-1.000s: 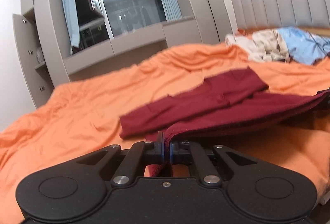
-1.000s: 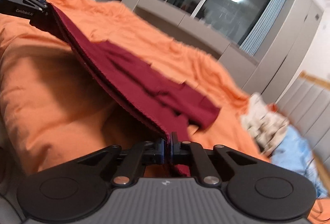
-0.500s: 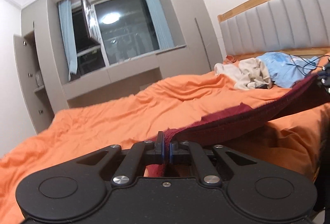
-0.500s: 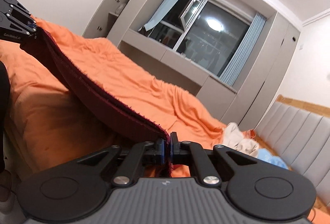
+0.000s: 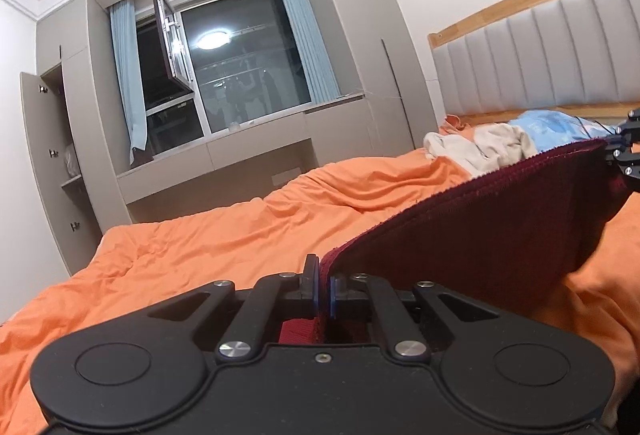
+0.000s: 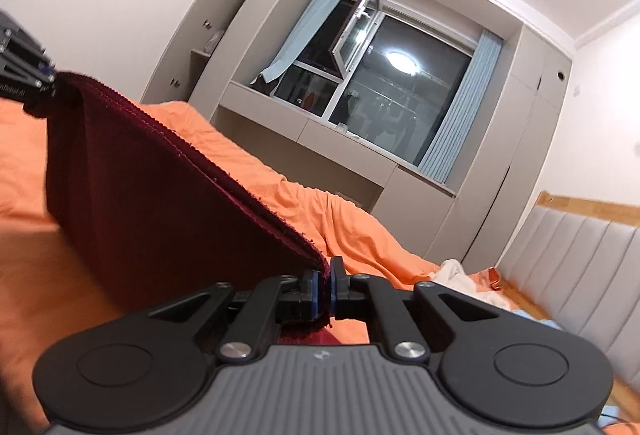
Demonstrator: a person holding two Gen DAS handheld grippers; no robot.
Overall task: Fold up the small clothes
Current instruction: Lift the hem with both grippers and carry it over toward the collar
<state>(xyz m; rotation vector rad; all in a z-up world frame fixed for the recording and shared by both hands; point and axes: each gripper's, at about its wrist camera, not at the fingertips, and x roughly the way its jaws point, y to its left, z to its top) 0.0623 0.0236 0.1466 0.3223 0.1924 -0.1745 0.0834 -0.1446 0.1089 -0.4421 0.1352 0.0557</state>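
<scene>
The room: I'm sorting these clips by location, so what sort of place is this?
A bedroom, most likely in a home. There is a bed with an orange duvet and a padded headboard, built-in wardrobes around a curtained window, and loose clothes piled near the headboard.

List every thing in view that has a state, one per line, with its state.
Left tool: shut on the maroon garment.
Right tool: shut on the maroon garment.
Maroon garment: lifted, stretched between both tools, hanging below its top edge.
Window sash: swung open.
Cabinet door: open.
Curtains: drawn aside.
Orange duvet: spread, wrinkled.
Beige clothes: crumpled heap.
</scene>
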